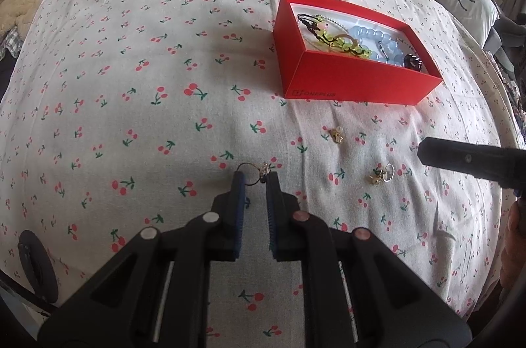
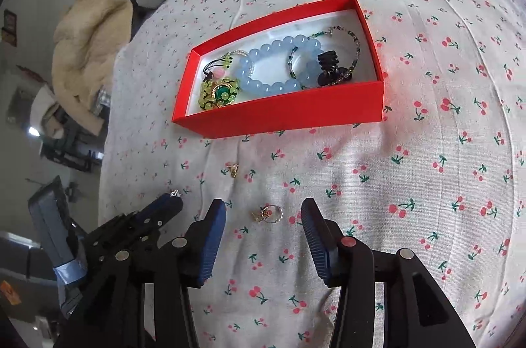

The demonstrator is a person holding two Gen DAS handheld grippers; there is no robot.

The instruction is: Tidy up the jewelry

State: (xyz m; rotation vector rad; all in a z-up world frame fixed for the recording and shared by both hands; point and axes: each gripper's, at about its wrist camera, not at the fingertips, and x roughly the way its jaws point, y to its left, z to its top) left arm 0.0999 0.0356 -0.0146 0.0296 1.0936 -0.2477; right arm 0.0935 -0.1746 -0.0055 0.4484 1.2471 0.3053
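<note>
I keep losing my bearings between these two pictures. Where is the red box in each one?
Left wrist view: red box sits upper right, beyond the closed left gripper.
Right wrist view: red box sits centre, above the open right gripper.
Shared landmark: blue bead bracelet inside it.

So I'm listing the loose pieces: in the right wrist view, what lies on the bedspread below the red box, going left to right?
Left gripper holding a small ring → gold earring → gold and silver ring cluster.
</note>
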